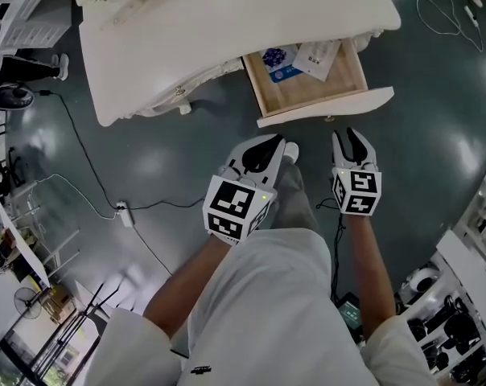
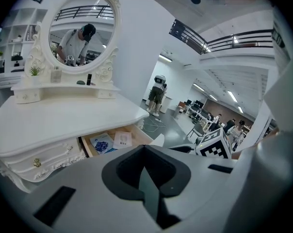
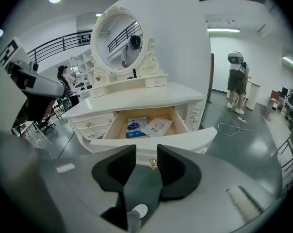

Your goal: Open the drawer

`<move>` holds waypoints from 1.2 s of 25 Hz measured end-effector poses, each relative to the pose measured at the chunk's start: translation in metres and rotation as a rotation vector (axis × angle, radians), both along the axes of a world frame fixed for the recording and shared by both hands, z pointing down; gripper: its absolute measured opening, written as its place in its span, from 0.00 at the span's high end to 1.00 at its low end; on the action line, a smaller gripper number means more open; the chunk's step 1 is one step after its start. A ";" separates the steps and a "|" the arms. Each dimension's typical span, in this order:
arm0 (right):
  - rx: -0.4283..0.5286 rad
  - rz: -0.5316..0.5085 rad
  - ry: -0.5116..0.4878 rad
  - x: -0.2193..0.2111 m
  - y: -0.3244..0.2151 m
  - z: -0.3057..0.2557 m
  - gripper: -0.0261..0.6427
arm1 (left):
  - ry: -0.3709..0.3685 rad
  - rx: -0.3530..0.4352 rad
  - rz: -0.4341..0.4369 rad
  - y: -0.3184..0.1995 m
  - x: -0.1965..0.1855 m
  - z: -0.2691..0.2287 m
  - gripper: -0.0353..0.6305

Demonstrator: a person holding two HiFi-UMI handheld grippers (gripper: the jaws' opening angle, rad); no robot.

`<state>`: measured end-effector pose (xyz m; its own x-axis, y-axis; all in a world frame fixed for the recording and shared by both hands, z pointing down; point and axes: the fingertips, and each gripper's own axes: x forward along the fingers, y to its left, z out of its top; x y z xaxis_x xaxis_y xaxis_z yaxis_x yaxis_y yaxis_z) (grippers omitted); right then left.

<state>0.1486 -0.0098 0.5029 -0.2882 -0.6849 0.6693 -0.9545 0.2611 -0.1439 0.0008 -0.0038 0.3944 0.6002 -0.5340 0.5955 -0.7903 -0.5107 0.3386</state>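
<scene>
The white dressing table [image 1: 187, 30] has its right-hand wooden drawer [image 1: 307, 79] pulled out. A blue booklet [image 1: 279, 63] and a white sheet [image 1: 317, 57] lie inside. The drawer's white front [image 1: 327, 107] carries a small brass knob [image 3: 151, 165]. My right gripper [image 1: 352, 139] hovers just in front of that panel, open and empty; in the right gripper view [image 3: 146, 152] the knob shows through the gap. My left gripper [image 1: 265, 145] hangs beside it to the left, tips together, holding nothing. From the left gripper view [image 2: 144, 147] the drawer [image 2: 112, 141] lies ahead.
Black cables and a power strip [image 1: 124, 214] lie on the grey floor to the left. Shelves with gear stand at the right edge [image 1: 468, 296]. The person's shoe [image 1: 290, 151] is under the grippers. A person [image 3: 236, 84] stands beyond the table; an oval mirror [image 3: 120, 40] tops it.
</scene>
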 end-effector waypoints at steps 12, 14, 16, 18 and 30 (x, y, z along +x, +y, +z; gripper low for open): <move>0.066 -0.032 -0.029 0.004 -0.004 -0.060 0.75 | 0.016 0.044 -0.031 -0.011 0.003 -0.028 0.93; 0.081 -0.033 -0.032 0.004 -0.007 -0.069 0.75 | 0.019 0.049 -0.038 -0.013 0.002 -0.030 0.93; 0.095 -0.035 -0.034 0.005 -0.008 -0.078 0.75 | 0.025 0.050 -0.046 -0.014 0.001 -0.033 0.93; 0.107 -0.039 -0.039 0.004 -0.011 -0.086 0.75 | 0.034 0.050 -0.055 -0.015 0.001 -0.036 0.93; 0.219 -0.060 -0.079 -0.003 -0.022 -0.140 0.75 | 0.055 0.101 -0.047 -0.020 0.000 -0.065 0.93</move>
<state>0.1452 -0.0322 0.3631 -0.3786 -0.7914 0.4800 -0.9243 0.3502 -0.1516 0.0008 -0.0238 0.3298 0.6031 -0.6181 0.5042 -0.7960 -0.5073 0.3303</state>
